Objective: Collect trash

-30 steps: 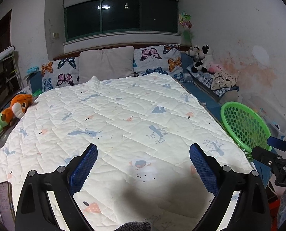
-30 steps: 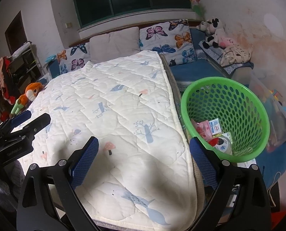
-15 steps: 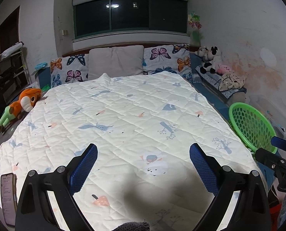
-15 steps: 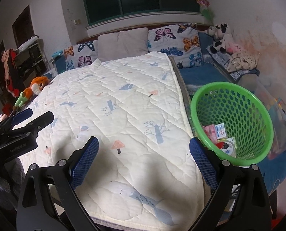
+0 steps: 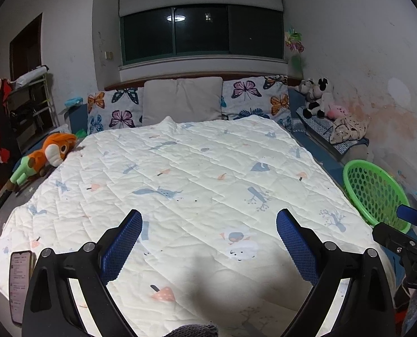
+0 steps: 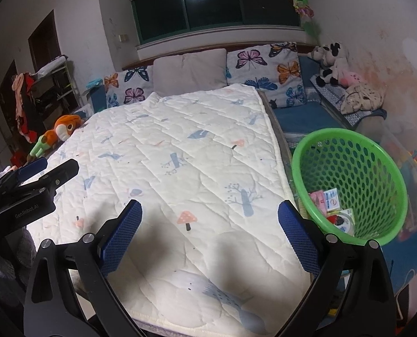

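Right wrist view shows both claws, left claw (image 5: 209, 220) and right claw (image 6: 210, 212), wide open and empty, while light, crinkly wrappers (image 6: 330, 206) in the green perforated plastic basket (image 6: 377, 146) suit edge pinches.

A round green perforated plastic basket (image 6: 349, 185) stood upright beside the bed's right edge, and inside it lay trash (image 6: 330, 206): pink, white and blue printed wrappers heaped against its lower near wall.

Perforated plastic basket (image 6: 349, 151), quilted cloth bedspread (image 6: 180, 140)
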Demonstrator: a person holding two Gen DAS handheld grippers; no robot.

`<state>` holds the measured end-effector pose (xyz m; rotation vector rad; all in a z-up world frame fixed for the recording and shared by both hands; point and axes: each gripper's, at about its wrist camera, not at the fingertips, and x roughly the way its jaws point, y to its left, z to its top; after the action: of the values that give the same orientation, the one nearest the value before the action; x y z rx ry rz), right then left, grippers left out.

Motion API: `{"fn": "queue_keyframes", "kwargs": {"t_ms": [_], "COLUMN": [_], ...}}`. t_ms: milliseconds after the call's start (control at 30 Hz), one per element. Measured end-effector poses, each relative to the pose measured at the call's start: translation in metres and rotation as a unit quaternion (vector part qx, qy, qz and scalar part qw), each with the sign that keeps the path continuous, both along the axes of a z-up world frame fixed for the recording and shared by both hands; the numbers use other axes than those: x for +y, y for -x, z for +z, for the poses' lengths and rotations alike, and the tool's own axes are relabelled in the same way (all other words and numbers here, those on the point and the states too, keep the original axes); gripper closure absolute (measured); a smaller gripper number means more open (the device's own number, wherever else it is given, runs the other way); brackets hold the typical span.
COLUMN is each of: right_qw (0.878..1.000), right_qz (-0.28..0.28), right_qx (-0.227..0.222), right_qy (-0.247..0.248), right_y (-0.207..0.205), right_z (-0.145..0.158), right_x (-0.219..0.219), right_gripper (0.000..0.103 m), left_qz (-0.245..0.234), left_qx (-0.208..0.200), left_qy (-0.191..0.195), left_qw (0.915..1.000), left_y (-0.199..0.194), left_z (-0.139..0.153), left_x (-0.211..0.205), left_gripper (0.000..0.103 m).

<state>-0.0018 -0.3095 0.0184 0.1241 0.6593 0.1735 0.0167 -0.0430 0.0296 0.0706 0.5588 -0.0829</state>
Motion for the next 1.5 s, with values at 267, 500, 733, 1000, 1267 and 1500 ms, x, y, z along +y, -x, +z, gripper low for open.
{"fn": "queue_keyframes", "kwargs": {"t_ms": [267, 500, 733, 1000, 1267, 1500], "right_qw": [1.000, 1.000, 1.000, 1.000, 1.000, 1.000], "right_qz": [0.001, 0.004, 0.004, 0.005, 0.005, 0.005], "right_qx": [-0.009, -0.009, -0.009, -0.010, -0.009, -0.009], "right_qy": [-0.004, -0.004, -0.004, -0.004, -0.003, -0.003], "right_y": [0.0014, 0.0010, 0.0005, 0.0005, 0.0004, 0.0004], "right_z": [0.0026, 0.0019, 0.0017, 0.0020, 0.0009, 0.0010], "right_x": [0.0009, 0.0013, 0.0015, 0.0019, 0.0025, 0.0026], "right_gripper": [0.006, 0.006, 0.006, 0.006, 0.006, 0.006], "left_qz": [0.003, 0.005, 0.005, 0.007, 0.006, 0.013], "left_qx": [-0.005, -0.007, -0.008, -0.010, -0.013, -0.013], "left_qy": [0.002, 0.004, 0.004, 0.003, 0.004, 0.008], "left_qw": [1.0000, 1.0000, 0.9999, 0.9999, 0.9999, 0.9998], "left_y": [0.0034, 0.0041, 0.0039, 0.0047, 0.0071, 0.0062], "left_z": [0.0034, 0.0056, 0.0054, 0.0064, 0.0073, 0.0073], "left_x": [0.0010, 0.0023, 0.0033, 0.0031, 0.0003, 0.0004], "left_gripper": [0.010, 0.010, 0.010, 0.010, 0.010, 0.010]}}
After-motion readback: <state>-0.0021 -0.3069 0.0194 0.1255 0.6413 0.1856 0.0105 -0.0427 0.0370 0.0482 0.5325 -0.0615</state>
